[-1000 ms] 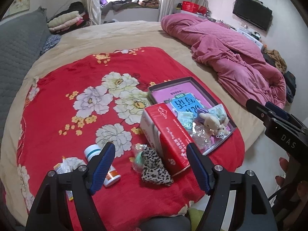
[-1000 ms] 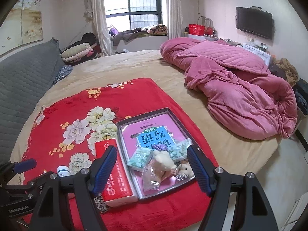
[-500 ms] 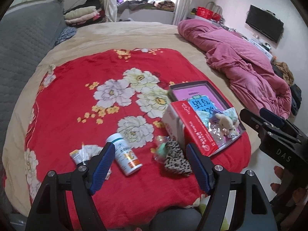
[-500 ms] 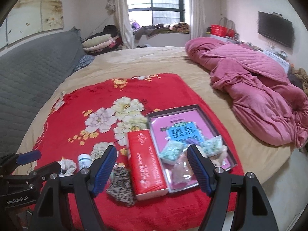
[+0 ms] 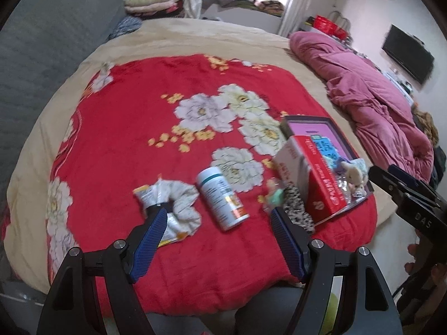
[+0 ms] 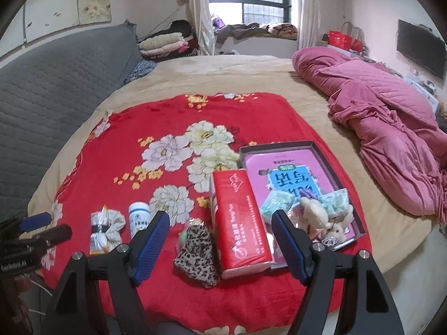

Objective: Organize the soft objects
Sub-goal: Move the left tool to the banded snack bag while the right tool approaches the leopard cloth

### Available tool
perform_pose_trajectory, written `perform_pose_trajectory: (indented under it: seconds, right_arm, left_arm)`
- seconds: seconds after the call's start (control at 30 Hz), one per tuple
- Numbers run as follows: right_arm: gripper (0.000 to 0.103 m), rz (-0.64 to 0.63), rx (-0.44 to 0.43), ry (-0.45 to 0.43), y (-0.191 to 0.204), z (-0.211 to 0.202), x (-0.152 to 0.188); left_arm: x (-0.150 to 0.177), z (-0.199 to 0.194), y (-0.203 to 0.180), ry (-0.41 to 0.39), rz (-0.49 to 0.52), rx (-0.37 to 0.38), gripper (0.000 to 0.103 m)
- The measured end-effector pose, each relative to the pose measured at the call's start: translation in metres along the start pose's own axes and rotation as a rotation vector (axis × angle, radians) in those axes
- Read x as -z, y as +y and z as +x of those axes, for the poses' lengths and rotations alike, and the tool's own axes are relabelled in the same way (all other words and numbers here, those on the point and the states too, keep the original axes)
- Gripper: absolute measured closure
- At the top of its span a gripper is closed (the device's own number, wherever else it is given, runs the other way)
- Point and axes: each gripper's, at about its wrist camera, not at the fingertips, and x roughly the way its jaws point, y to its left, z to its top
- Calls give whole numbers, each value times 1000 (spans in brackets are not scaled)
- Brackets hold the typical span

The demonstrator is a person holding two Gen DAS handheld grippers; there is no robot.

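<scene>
1. Right now your left gripper (image 5: 218,229) is spread wide and holds nothing; it hangs above the near part of the red blanket (image 5: 134,128), with the bottle (image 5: 222,198) lying in line with the gap between its fingers.
2. Your right gripper (image 6: 220,237) is just as wide open and empty, hovering near the leopard scrunchie (image 6: 197,251) and the red tissue pack (image 6: 240,217).
3. Loose soft things: the white scrunchie (image 5: 178,203) on its card lies just left of the bottle; the leopard one sits against the tissue pack's near corner, with a small green piece (image 5: 275,198) beside it. That piece is blurred, so it is probably another hair tie.
4. Already in the tray (image 6: 332,173): plush toys (image 6: 318,217) and wrapped packets, crowded at its near end.
5. Handling: the scrunchies look light and will squash flat, so pinch across the bunched fabric, not the thin edge. The white one's card and film may slide; grip the cloth ring itself.
6. The bottle is rigid and round and will likely roll if nudged, so come at the white scrunchie from its left side.
7. Room: the tray's far half is open above the printed sheet. The tissue pack stands between the loose items and the tray, so lift over it. The blanket's near edge drops off close to the grippers.
</scene>
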Motion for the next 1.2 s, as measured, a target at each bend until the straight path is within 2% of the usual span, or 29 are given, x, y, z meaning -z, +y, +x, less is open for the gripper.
perform_pose_trajectory:
  seconds: [0.3,0.5,0.8,1.2]
  right_arm:
    - [28,-68,-57,87,29,25,19]
    - [28,-90,-100,149,47,43,33]
    - [28,-154,-60,242,61,72,59]
    - [28,-140,-76,237,48,81,62]
  left_arm:
    - [22,12,42,53,-76,-24,25]
    - [38,25,53,91,-92,-35,25]
    - [45,52,68,148,-133,-42,25]
    - [32,106,91,194,-220,-75,25]
